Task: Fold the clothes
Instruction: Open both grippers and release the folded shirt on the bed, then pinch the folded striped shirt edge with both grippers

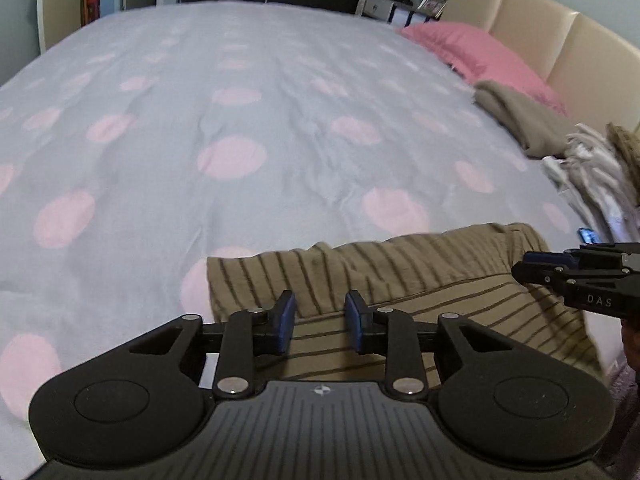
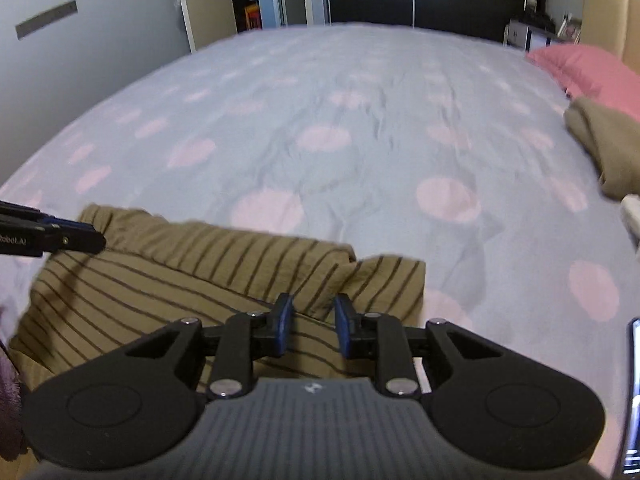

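A tan garment with dark stripes [image 1: 420, 280] lies folded on the near edge of the bed, also seen in the right wrist view as the striped garment [image 2: 180, 272]. My left gripper [image 1: 320, 320] hovers over its left part, open, with nothing between the blue pads. My right gripper [image 2: 310, 322] hovers over the garment's right part, also open and empty. The right gripper [image 1: 532, 266] enters the left wrist view from the right edge. The left gripper [image 2: 94, 238] pokes into the right wrist view from the left, above the garment's far corner.
The bed [image 1: 240, 120] has a grey cover with pink dots. A pink pillow [image 1: 480, 56] and a folded brown cloth [image 1: 516, 116] lie by the beige headboard [image 1: 560, 40]. A pile of pale clothes [image 1: 592, 176] sits at the right. A phone [image 2: 634, 392] lies near the right gripper.
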A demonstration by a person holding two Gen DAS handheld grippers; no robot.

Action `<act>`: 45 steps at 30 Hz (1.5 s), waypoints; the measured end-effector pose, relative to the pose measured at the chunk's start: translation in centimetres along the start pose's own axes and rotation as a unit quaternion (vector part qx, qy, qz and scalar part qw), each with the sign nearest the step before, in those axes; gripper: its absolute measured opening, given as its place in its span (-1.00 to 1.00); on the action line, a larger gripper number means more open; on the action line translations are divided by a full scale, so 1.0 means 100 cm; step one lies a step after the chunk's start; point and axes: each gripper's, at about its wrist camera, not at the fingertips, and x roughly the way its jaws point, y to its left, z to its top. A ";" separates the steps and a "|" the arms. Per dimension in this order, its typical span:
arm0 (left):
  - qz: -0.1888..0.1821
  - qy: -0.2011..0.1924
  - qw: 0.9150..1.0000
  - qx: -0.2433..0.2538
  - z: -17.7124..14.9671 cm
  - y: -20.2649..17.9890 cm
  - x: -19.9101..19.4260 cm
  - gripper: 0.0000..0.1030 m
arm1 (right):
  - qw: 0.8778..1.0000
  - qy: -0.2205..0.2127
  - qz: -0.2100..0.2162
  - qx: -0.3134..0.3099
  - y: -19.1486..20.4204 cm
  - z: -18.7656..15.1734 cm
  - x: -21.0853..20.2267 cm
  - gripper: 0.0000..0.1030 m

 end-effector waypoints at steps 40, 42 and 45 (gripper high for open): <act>0.003 0.010 0.999 0.040 -0.049 -0.046 -0.027 -0.57 | 0.999 0.034 0.011 -0.041 0.029 -0.039 -0.034 -0.18; 0.004 -0.019 0.999 0.029 -0.046 -0.040 -0.039 -0.32 | 0.999 0.017 0.017 -0.026 0.023 -0.035 -0.043 -0.16; 0.036 -0.059 0.998 -0.002 -0.040 -0.024 -0.054 0.10 | 1.000 -0.011 0.009 0.005 0.006 -0.028 -0.054 0.07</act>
